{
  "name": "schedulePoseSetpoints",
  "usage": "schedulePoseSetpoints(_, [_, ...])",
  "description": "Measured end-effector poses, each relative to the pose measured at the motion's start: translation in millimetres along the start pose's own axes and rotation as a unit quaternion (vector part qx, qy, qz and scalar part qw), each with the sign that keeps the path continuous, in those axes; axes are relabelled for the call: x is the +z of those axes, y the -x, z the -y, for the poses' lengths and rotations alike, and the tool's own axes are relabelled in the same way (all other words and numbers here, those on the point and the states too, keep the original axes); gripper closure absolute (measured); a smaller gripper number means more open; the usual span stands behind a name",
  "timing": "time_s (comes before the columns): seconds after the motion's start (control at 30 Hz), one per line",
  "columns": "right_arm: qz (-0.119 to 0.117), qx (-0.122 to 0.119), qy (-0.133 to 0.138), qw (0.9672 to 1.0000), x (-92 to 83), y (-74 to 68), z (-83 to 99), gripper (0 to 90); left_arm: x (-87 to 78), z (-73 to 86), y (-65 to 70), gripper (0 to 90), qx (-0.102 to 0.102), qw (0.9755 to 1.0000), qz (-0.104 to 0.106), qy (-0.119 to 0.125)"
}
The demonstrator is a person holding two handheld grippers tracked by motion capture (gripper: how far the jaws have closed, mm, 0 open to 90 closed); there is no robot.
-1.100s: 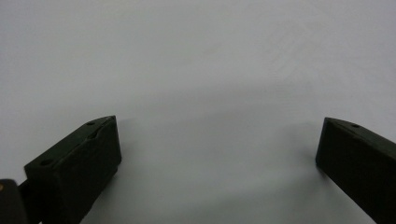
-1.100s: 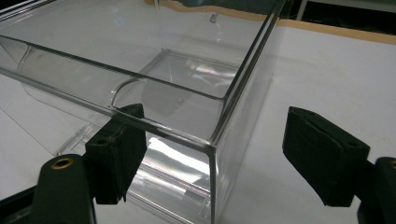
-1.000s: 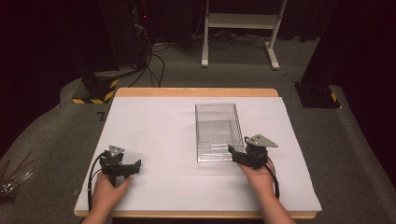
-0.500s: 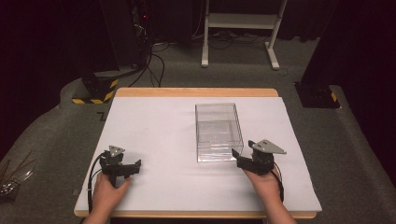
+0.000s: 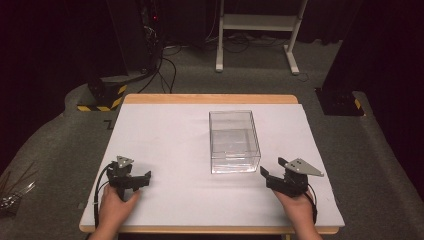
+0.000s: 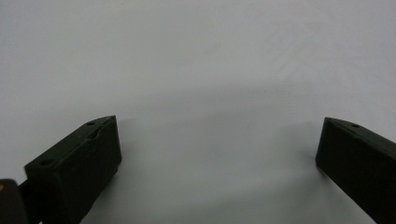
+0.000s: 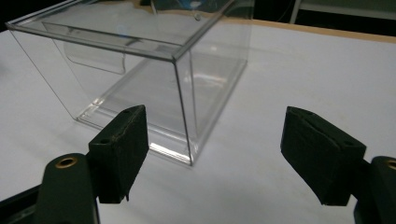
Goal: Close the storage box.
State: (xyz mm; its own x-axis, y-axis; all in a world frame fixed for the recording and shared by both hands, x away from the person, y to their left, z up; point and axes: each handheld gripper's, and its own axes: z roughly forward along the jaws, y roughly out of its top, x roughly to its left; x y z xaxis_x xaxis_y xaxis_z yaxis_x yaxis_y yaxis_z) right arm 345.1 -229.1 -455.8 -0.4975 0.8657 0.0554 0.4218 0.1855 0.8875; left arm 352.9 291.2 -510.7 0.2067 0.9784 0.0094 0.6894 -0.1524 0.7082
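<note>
**Two open claws rest near a clear box on a white surface**

In the high view, a clear plastic box [image 5: 234, 141] stands upright a little right of the frame's centre, on the white surface [image 5: 170, 130], its open top facing up. Nothing can be seen inside it.

The left claw [image 5: 141, 179] sits in the lower left of the frame, held by the left hand [image 5: 116, 209], well apart from the box. Its own view shows the two black jaws spread wide at the bottom corners, with bare white surface between them and nothing held.

The right claw [image 5: 268, 176] sits in the lower right of the frame, held by the right hand [image 5: 299, 212], near the box's lower right corner but not touching it. A grey three-cornered plate [image 5: 301, 167] tops it. In the right gripper view the jaws stand wide apart at the bottom, empty, and the box [image 7: 140, 70] fills the upper left of the frame, its nearest vertical edge standing just beyond the left jaw.

Past the surface's far wooden edge, in the upper part of the high view, lie grey floor, dark cables [image 5: 165, 67] and a white frame's legs [image 5: 255, 30].
</note>
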Motion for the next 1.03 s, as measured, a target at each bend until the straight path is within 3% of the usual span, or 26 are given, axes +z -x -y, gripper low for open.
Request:
schedulePoseSetpoints(0.43, [0.052,0.012,-0.038,0.9979,-13.4,32.7,31.7,23.6,0.0,0.0,0.1,0.3,0.0,1.0,0.0,0.0])
schedulePoseSetpoints(0.5, [0.065,0.008,-0.055,0.9963,-11.8,37.8,40.8,23.6,0.0,0.0,0.1,0.3,0.0,1.0,0.0,0.0])
schedulePoseSetpoints(0.67, [0.076,0.012,-0.074,0.9943,-8.1,41.6,49.6,26.3,-0.2,0.1,0.1,0.4,0.001,1.0,0.0,-0.001])
schedulePoseSetpoints(0.87, [0.089,-0.017,-0.086,0.9921,-4.6,35.4,50.0,29.2,-0.2,0.0,0.2,0.4,0.001,1.0,0.0,-0.001])
schedulePoseSetpoints(1.03, [0.085,-0.009,-0.087,0.9925,-4.4,37.9,49.9,28.1,-0.2,0.0,0.2,0.4,0.001,1.0,0.0,0.0])
